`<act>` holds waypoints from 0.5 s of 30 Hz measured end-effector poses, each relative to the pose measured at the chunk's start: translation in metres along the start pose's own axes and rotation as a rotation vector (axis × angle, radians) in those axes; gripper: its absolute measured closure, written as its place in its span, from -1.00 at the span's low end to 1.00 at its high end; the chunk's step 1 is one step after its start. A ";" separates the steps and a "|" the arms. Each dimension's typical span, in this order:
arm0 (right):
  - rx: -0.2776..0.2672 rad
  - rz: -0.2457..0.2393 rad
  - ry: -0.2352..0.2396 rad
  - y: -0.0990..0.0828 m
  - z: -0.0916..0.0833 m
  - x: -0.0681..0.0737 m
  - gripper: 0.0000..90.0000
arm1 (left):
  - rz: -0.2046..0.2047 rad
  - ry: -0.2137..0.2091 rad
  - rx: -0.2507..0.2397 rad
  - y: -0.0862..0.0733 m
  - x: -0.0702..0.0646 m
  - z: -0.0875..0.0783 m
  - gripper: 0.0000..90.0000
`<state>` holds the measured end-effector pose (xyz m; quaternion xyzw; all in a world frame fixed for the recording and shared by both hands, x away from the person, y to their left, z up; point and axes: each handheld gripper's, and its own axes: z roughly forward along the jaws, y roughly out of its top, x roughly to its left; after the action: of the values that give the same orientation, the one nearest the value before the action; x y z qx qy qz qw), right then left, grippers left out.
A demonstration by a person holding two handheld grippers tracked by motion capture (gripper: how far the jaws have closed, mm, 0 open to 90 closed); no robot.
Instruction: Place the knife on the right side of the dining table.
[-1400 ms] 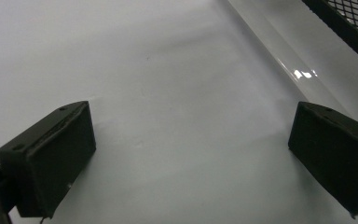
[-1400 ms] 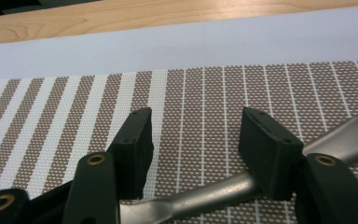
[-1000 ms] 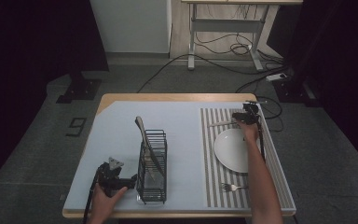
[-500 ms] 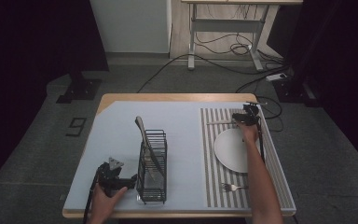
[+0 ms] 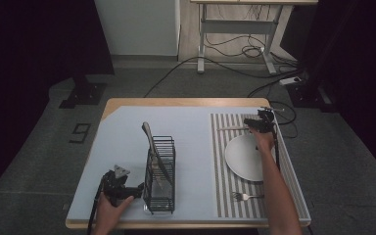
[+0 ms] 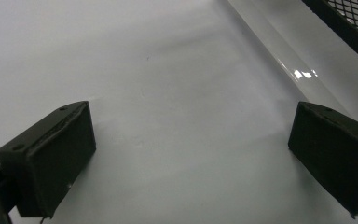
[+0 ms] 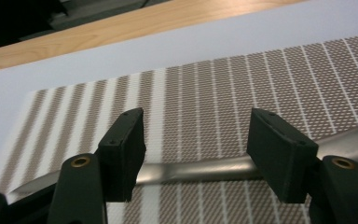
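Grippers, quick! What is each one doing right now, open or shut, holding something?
Left gripper: open, nothing between its jaws, resting by the black wire rack.
Right gripper: open, jaws just been widening, astride the metal utensil lying on the striped placemat.

A wide bare stretch of the blue table mat (image 5: 191,142) is lying open in the frame's middle, between the black wire rack (image 5: 159,174) at lower left and the striped placemat (image 5: 223,166). At right, the white plate (image 5: 245,157) and fork (image 5: 247,197) are taking up that placemat. The knife (image 5: 152,149) is leaning up out of the rack, blocking passage just above it.

This looks like a lab or test room. A lone table (image 5: 127,110) stands on grey carpet amid dark curtains (image 5: 34,39), loose floor cables (image 5: 225,73) and a bare metal desk frame (image 5: 235,34).
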<state>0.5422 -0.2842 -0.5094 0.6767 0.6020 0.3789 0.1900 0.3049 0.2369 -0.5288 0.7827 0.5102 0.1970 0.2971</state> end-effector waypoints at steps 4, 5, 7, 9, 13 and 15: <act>-0.003 -0.020 0.045 -0.003 -0.014 0.004 -0.20 | 0.000 0.000 0.000 0.000 0.000 0.000 -1.00; -0.003 -0.020 0.045 -0.003 -0.014 0.004 -0.20 | 0.000 0.001 -0.001 0.000 0.000 0.000 -1.00; -0.014 -0.029 0.066 -0.005 -0.021 0.007 -0.20 | 0.000 0.000 -0.001 0.000 0.000 0.000 -1.00; -0.020 -0.029 0.086 -0.008 -0.027 0.008 -0.20 | 0.000 0.000 -0.001 0.000 0.000 0.000 -1.00; -0.023 -0.070 0.117 -0.020 -0.043 0.017 -0.21 | 0.001 0.000 0.000 0.000 0.000 0.000 -1.00; -0.029 -0.081 0.129 -0.025 -0.053 0.023 -0.21 | 0.001 -0.001 0.001 0.000 0.000 0.000 -1.00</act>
<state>0.4854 -0.2678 -0.4868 0.6232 0.6342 0.4225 0.1756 0.3049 0.2371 -0.5288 0.7831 0.5100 0.1966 0.2968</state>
